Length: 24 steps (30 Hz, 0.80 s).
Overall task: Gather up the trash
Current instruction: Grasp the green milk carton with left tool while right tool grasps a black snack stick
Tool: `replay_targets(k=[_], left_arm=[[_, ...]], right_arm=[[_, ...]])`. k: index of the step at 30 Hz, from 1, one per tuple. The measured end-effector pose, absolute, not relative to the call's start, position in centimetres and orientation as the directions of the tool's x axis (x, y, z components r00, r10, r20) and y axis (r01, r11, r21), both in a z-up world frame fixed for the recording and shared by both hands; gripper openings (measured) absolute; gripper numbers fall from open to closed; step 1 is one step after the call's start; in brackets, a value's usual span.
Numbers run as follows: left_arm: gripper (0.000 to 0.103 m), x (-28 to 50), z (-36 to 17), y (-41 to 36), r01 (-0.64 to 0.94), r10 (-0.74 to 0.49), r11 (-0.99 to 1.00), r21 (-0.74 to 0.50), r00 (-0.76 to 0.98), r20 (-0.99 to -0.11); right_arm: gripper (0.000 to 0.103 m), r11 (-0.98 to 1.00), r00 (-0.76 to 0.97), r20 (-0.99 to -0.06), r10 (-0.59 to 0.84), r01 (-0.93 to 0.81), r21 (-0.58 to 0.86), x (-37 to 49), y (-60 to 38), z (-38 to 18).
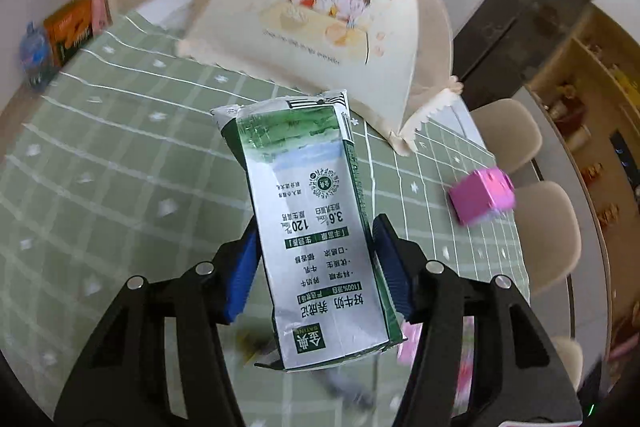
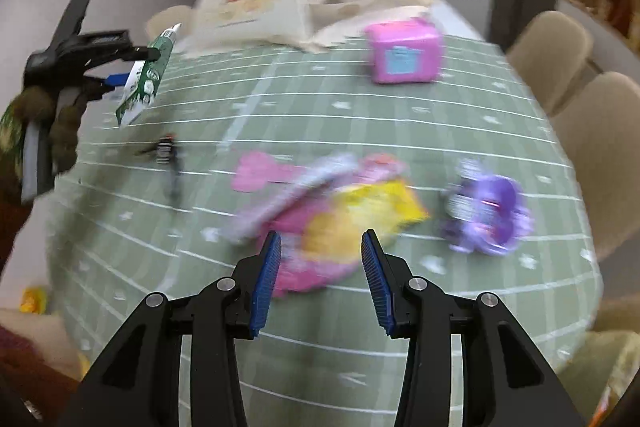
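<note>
My left gripper [image 1: 314, 243] is shut on a white and green milk carton [image 1: 308, 227] and holds it above the green checked tablecloth [image 1: 120, 155]. The same carton [image 2: 142, 83] and left gripper [image 2: 132, 67] show at the left of the right wrist view, lifted off the table. My right gripper [image 2: 320, 247] is open and empty, just above a pink and yellow snack wrapper [image 2: 348, 223]. A purple wrapper [image 2: 488, 207] lies to its right. A silver-lilac wrapper [image 2: 288, 191] lies to the left of the snack wrapper. The view is blurred.
A cream mesh food cover [image 1: 320, 23] stands at the back of the table. A pink box [image 2: 404, 51] sits near it; it also shows in the left wrist view [image 1: 482, 195]. A small dark object [image 2: 166, 151] lies on the cloth. Beige chairs [image 2: 560, 67] ring the table. An orange box [image 1: 70, 27] is far left.
</note>
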<state>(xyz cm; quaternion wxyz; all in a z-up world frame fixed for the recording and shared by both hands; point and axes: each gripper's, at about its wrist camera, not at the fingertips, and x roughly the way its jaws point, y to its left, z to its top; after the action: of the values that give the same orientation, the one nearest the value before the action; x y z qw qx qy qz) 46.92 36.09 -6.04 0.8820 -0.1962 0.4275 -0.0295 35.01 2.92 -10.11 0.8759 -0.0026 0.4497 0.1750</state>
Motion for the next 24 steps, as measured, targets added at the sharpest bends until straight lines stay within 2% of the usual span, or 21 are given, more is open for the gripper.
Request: replay_targets(k=[4,10,13,18,24], left_arm=[[0.053,41.2,-5.2,38.1,-0.163,-0.156,0.929,-0.331,0.640,-0.752],[0.053,34.1,-6.8,40.5,-0.292,-0.028,0.913,-0.284,0.650,-0.759],[0.053,31.8,-7.8,40.4,-0.322,0.022,0.915,-0.244,0.643,-0.765],[0.053,29.8,-9.3,40.6,-0.353,0.033,0.904,-0.243,0.623,-0.782],[0.054,28.6,-10.0,40.6,-0.372,0.060,0.903,-0.217,0.607,-0.793]], right_arm=[[0.040,0.866,0.485,-0.769,0.416,-0.470,0.171,35.6,7.2,-9.8],[0.040,0.768,0.482,-0.749,0.455,-0.639,0.055,38.1,14.2,-10.3],[0.040,0.738,0.472,-0.747,0.468,-0.674,0.036,39.9,17.1,-11.4],[0.040,0.682,0.408,-0.759,0.508,-0.728,0.066,41.9,21.7,-13.4],[0.040,0.701,0.402,-0.791,0.462,-0.712,0.047,44.1,24.2,-15.2]])
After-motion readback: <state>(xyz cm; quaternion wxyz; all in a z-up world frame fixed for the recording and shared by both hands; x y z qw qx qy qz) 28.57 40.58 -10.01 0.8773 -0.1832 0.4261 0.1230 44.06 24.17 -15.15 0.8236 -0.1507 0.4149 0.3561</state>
